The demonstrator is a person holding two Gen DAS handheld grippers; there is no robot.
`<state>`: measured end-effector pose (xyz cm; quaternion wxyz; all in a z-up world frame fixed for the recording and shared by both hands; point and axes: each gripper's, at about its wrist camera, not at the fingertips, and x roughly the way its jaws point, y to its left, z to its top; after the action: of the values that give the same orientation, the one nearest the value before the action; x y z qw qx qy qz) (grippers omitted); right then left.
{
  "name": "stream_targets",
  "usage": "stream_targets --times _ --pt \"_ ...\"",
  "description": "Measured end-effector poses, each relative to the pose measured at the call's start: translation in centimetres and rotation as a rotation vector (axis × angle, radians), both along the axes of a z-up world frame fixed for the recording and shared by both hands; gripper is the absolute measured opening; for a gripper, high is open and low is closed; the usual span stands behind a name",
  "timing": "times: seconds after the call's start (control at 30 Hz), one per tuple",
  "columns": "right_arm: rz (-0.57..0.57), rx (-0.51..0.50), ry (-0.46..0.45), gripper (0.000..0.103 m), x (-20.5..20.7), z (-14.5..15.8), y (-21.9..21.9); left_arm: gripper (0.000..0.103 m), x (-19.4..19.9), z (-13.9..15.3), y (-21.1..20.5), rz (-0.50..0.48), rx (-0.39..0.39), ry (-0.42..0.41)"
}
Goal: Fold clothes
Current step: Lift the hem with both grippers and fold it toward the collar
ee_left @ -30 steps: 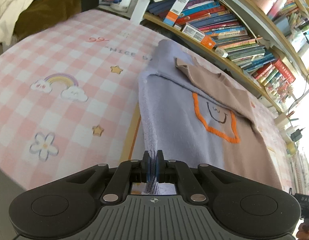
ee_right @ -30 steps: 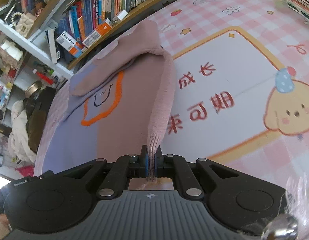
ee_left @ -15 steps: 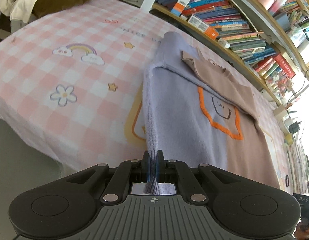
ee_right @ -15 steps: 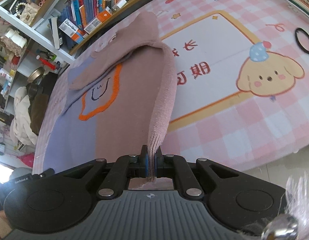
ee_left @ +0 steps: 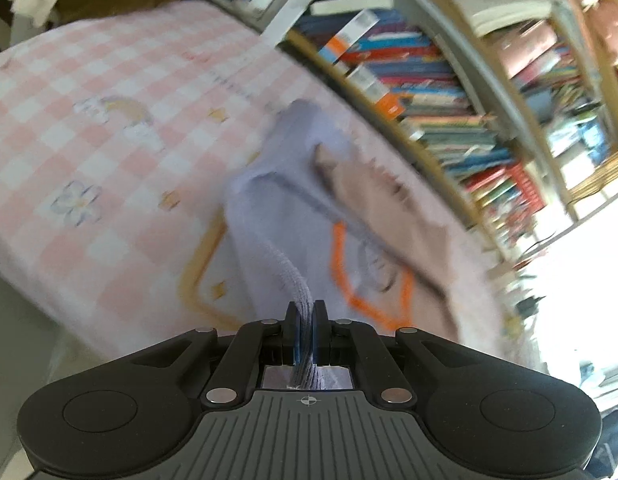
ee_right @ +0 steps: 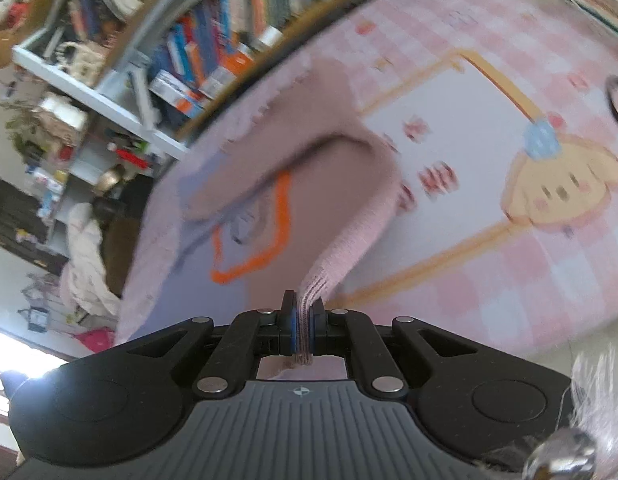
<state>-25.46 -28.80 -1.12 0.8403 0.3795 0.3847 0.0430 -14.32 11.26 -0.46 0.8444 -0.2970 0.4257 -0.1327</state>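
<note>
**Knit hem pinched at both corners**

Lavender ribbed hem sits clamped between the fingers of the left gripper, which is closed tight on the sweater. From that pinch the fabric rises ahead of the gripper as a narrow taut ridge and widens into the lavender half of the garment, lying on the pink checked cloth. Just right of the ridge runs an orange outline, and beyond it a tan sleeve lies folded across the chest. Bookshelves stand far ahead and to the right of the gripper. Both views are motion-blurred.

The right gripper is likewise closed on the sweater, here on the pinkish-tan ribbed hem. That edge climbs ahead and slightly right of the gripper before spreading over the tan half. The orange outline shows ahead to the left, with lavender fabric further left. A cartoon dog printed on the cloth lies well to the right, apart from the garment.
</note>
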Motion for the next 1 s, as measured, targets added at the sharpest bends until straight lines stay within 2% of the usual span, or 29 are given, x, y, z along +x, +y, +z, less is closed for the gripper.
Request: stream_targets --times 0.23,0.43,0.7,1.0 --pt "-0.044 -0.053 -0.130 0.005 3.8 4.1 -1.0 0.004 3.1 2.6 0.2 0.036 -0.106 -0.086" --pt "-0.108 -0.100 -0.174 0.005 8.3 5.7 -2.8 0.004 8.4 3.7 0.0 0.065 -0.140 -0.145" --pt "-0.124 -0.156 -0.176 0.005 15.6 6.2 -3.0 0.004 15.2 2.8 -1.0 0.074 -0.096 -0.118" --pt "-0.137 -0.204 -0.080 0.005 22.6 2.7 -3.2 0.005 20.6 -0.9 -1.9 0.070 -0.028 -0.025"
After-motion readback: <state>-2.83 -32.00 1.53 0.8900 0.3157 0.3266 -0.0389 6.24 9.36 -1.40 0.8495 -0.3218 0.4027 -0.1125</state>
